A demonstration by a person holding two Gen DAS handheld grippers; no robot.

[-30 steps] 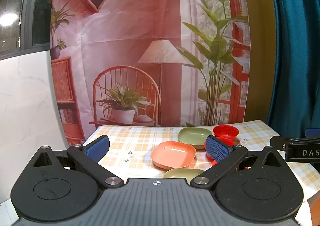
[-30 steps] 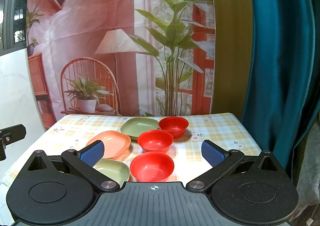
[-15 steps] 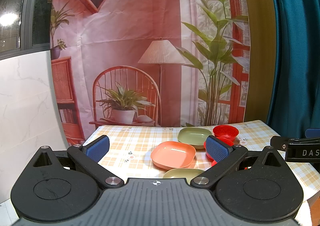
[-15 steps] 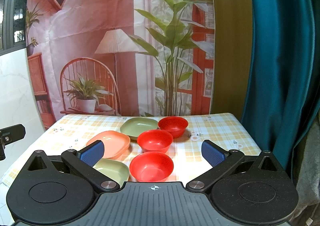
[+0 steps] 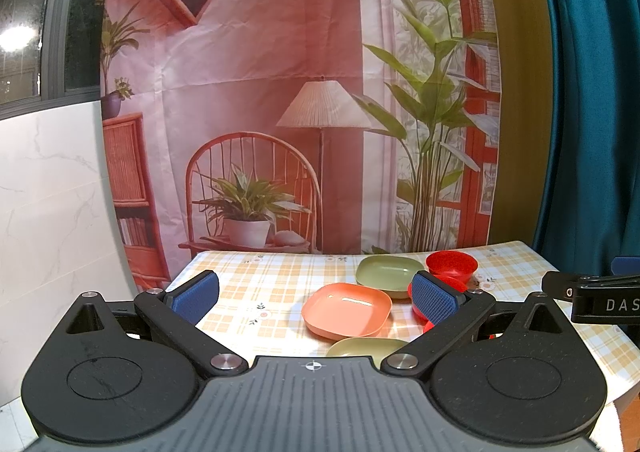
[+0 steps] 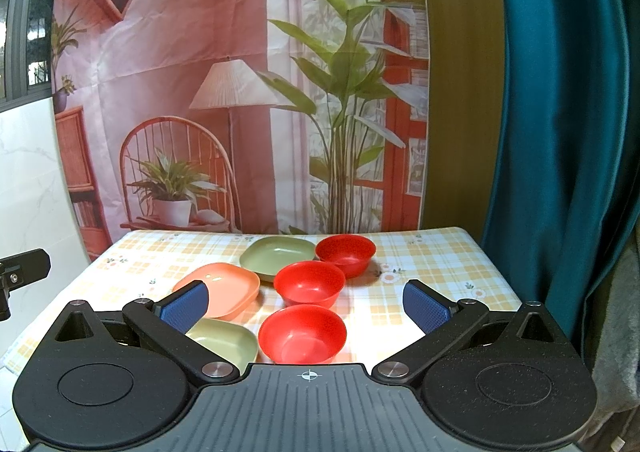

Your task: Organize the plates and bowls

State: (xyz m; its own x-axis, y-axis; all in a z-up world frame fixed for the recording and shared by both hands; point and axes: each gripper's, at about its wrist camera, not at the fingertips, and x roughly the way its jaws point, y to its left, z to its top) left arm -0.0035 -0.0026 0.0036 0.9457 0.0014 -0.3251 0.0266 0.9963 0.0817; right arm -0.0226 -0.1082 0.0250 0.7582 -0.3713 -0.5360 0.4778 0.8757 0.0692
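On the checked tablecloth (image 6: 432, 264) stand three red bowls: near (image 6: 302, 333), middle (image 6: 310, 282) and far (image 6: 346, 250). Left of them are a far green plate (image 6: 278, 252), an orange plate (image 6: 228, 284) and a near green plate (image 6: 228, 340). My right gripper (image 6: 306, 304) is open and empty, held above the near edge in front of the near bowl. My left gripper (image 5: 314, 294) is open and empty, held before the table's left part; the orange plate (image 5: 346, 310), the far green plate (image 5: 388, 270) and the far red bowl (image 5: 452, 264) show beyond it.
A printed backdrop (image 6: 240, 92) hangs right behind the table. A teal curtain (image 6: 560, 132) hangs at the right. A white marble wall (image 5: 48, 192) is at the left. The other gripper's black body (image 5: 600, 298) shows at the right edge of the left wrist view.
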